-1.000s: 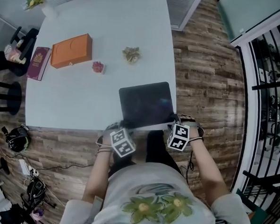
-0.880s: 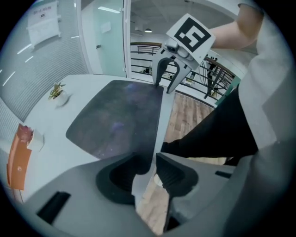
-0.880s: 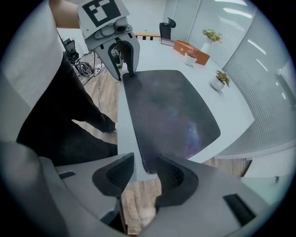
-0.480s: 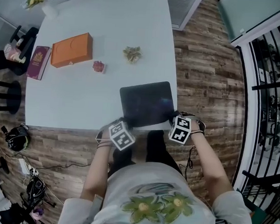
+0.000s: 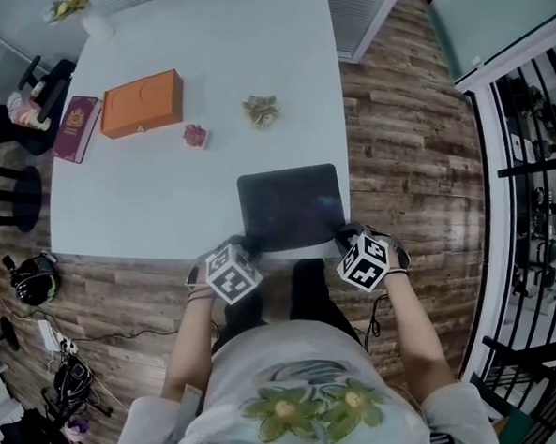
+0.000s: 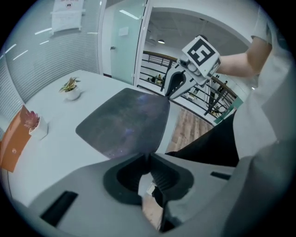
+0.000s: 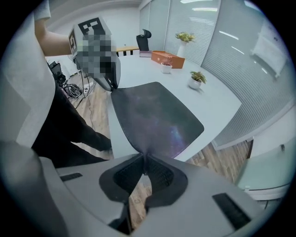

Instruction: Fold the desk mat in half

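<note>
The dark desk mat (image 5: 290, 206) lies at the near right corner of the white table (image 5: 167, 200). My left gripper (image 5: 245, 246) is shut on the mat's near left corner, my right gripper (image 5: 345, 237) on its near right corner. In the left gripper view the pads (image 6: 149, 155) pinch the mat (image 6: 125, 122), and the right gripper (image 6: 173, 85) holds the other corner. In the right gripper view the jaws (image 7: 145, 159) pinch the mat (image 7: 155, 118), with the left gripper (image 7: 111, 83) across it. Both pairs of jaws have just been closing, with the mat's corners between them.
An orange box (image 5: 143, 101), a maroon booklet (image 5: 75, 126), a small pink plant (image 5: 195, 134) and a small green plant (image 5: 260, 109) sit farther back on the table. A flower vase (image 5: 85, 3) stands at the far left. Wooden floor surrounds the table; a black railing (image 5: 534, 185) runs along the right.
Both grippers went from open to shut on the mat's near corners. The left gripper shifted slightly up and left, and both marker cubes rolled.
</note>
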### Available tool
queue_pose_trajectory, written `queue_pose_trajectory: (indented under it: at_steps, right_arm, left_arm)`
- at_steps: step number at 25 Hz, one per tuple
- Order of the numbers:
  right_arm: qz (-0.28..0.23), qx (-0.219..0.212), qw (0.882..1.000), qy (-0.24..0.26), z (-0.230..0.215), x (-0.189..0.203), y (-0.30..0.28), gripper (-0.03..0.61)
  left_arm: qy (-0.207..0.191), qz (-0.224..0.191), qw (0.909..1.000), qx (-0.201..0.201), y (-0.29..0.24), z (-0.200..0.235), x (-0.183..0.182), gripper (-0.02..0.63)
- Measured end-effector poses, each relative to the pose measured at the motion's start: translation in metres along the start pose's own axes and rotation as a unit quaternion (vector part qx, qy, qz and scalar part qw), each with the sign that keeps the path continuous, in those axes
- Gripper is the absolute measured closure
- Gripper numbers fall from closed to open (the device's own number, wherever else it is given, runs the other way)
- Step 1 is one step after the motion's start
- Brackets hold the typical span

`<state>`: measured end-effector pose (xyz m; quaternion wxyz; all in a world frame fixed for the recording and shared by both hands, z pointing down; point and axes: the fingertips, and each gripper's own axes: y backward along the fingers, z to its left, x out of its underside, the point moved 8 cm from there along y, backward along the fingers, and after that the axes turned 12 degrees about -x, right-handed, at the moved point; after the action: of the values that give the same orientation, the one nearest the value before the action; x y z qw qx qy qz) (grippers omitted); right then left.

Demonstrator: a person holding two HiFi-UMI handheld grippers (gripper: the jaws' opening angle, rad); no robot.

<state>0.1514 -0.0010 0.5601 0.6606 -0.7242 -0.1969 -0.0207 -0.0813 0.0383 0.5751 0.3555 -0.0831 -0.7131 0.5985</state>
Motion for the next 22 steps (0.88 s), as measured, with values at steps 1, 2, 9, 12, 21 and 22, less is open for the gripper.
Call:
queue_pose_trajectory:
  at_steps: [1,2,9,12,21,22]
  right_arm:
    - [-0.007,0.002,1.0,-0.008,0.0,0.0,0.002,0.54]
    - [-0.014,0.003,1.0,-0.016,0.0,0.0,0.004,0.538]
    - [-0.057,0.019,0.996,-0.067,0.003,0.002,0.015,0.534]
    - [-0.068,0.024,0.994,-0.077,0.007,0.003,0.019,0.531]
    - [-0.097,0.036,0.989,-0.107,0.018,0.006,0.029,0.525]
    - [-0.103,0.037,0.988,-0.11,0.018,0.005,0.03,0.525]
  left_arm:
    - [0.003,-0.003,1.0,-0.001,0.001,0.001,0.0,0.563]
    - [0.007,-0.006,1.0,-0.001,0.003,0.001,-0.001,0.563]
    - [0.053,-0.038,0.9979,0.005,0.015,0.007,-0.003,0.566]
    - [0.065,-0.052,0.9965,0.0,0.022,0.009,-0.004,0.566]
    - [0.087,-0.081,0.9929,0.008,0.038,0.013,-0.008,0.568]
    - [0.089,-0.083,0.9926,0.007,0.039,0.014,-0.008,0.568]
